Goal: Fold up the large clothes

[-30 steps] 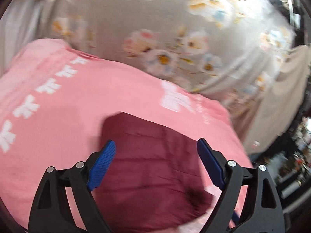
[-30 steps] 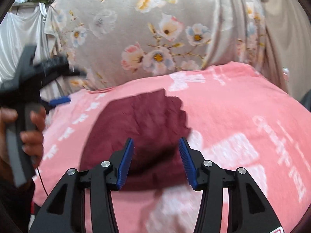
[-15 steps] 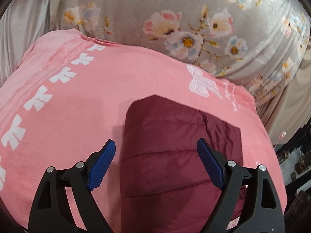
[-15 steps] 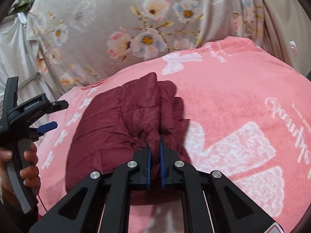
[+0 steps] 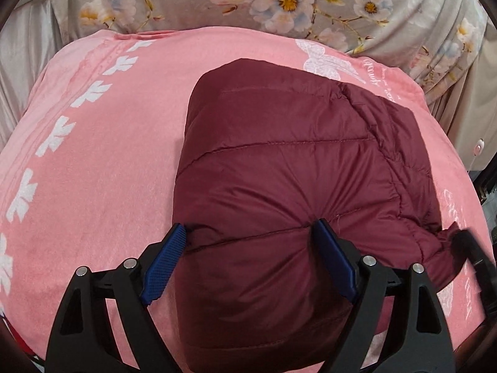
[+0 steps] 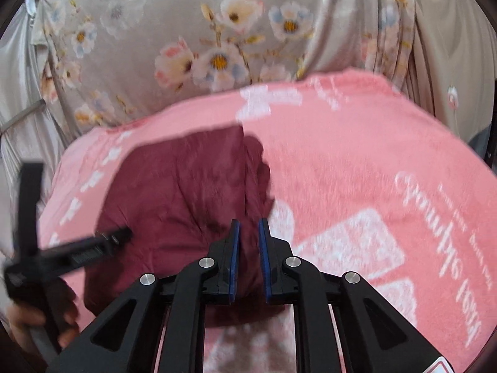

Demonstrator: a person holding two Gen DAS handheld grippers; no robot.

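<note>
A maroon quilted jacket point(image 5: 295, 161), folded into a thick bundle, lies on a pink blanket point(image 5: 102, 161). My left gripper point(image 5: 248, 226) stands open and straddles the bundle's near left part. One blue pad point(image 5: 166, 267) sits at the jacket's left edge. The other pad dents the padding. In the right wrist view, my right gripper point(image 6: 249, 221) pinches a fold at the jacket's point(image 6: 186, 192) near right edge. Its jaws are opening slightly, and fabric still fills the narrow gap. A hand point(image 6: 31, 320) holds the left gripper at the far left of that view.
The pink blanket point(image 6: 357, 171) with white bows and lettering covers the work surface. Behind it hangs a grey floral curtain point(image 5: 279, 0). Plain beige cloth point(image 6: 450, 31) hangs at the right. The blanket drops off at its right edge.
The left gripper came down over the jacket, still wide open. The right gripper's jaws closed on a fold of the jacket, then parted a little, and it shifted sideways.
</note>
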